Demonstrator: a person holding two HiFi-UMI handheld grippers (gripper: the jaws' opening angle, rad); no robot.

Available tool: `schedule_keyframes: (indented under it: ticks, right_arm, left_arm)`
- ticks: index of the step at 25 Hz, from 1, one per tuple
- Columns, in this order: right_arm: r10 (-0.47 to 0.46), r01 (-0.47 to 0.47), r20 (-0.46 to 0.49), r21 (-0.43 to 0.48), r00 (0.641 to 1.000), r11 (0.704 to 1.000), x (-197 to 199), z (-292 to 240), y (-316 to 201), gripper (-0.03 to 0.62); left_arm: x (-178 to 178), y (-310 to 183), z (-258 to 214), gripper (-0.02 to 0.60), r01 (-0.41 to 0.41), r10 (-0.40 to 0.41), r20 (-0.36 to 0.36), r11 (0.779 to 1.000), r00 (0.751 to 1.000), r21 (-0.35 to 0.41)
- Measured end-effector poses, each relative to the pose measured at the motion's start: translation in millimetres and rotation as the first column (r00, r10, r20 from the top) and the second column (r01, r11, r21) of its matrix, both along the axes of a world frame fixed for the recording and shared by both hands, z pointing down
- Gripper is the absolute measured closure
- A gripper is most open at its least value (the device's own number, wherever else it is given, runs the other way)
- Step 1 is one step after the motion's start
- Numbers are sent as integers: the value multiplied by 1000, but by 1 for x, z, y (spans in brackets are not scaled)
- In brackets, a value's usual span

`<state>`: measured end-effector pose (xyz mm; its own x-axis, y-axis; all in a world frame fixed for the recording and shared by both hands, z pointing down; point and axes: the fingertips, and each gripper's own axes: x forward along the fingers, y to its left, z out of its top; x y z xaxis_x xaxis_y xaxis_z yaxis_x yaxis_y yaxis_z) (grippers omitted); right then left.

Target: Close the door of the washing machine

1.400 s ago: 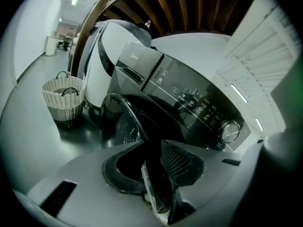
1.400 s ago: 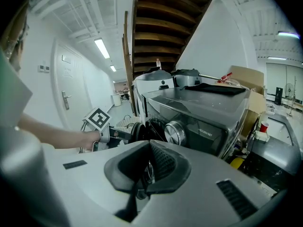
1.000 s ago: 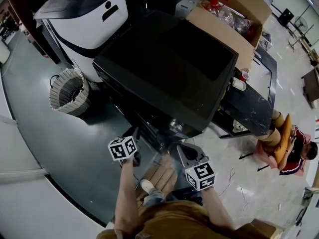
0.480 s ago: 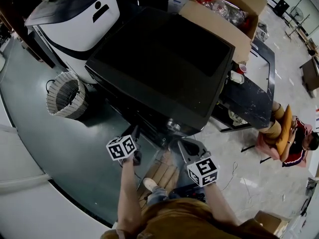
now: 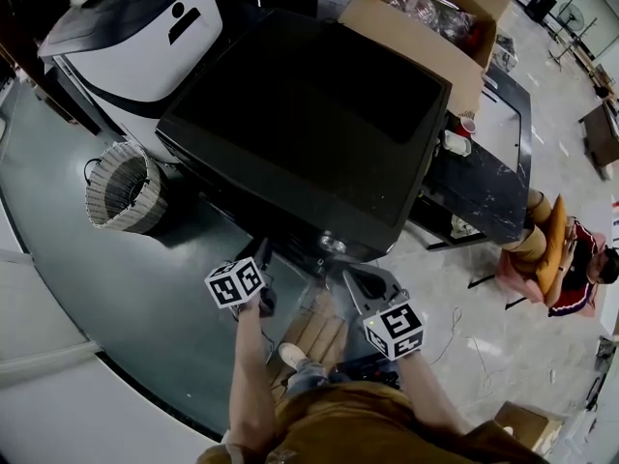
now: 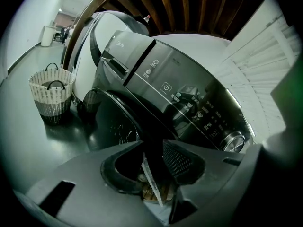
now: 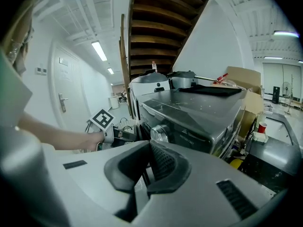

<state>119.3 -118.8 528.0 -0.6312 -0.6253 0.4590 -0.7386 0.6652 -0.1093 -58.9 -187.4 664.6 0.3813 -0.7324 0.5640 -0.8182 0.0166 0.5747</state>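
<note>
**Head view: washing machine (image 5: 309,114) closely flanked at its left and rear**

The machine is seen from above as a dark block. A white appliance (image 5: 145,37) stands just beside it at the view's left. A wicker basket (image 5: 121,187) is set on the floor (image 5: 116,288) near that front corner. Behind the machine an open cardboard box (image 5: 426,27) is seen. At the view's right a dark table (image 5: 488,201) carries a red cup (image 5: 469,124), and a seated person (image 5: 566,274) is seen past it, well apart.

In the left gripper view the round dark door (image 6: 106,124) lies against the machine's front, below the control panel (image 6: 189,103) with its dial (image 6: 234,141). Whether the door is latched cannot be told. The basket is seen beyond the door, apart from it.

The left tool (image 6: 152,148) is opening: its jaws are apart, the door's dark edge is in the gap, and the pads are not seen to press on it. The right tool (image 7: 148,145) is pointed at the machine's front, its jaws brought together at the tips on nothing.
</note>
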Motion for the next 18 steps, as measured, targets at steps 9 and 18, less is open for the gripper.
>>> schedule_keyframes:
  ticks: [9, 18]
  right_arm:
    - [-20, 20, -19, 12, 1000, 1000, 5, -3, -4, 582]
    - [-53, 54, -35, 22, 998, 998, 4, -4, -15, 582]
  left_arm:
    - [9, -14, 1, 431, 43, -44, -16, 999, 999, -30]
    - [9, -18, 1, 433, 108, -109, -15, 993, 994, -57]
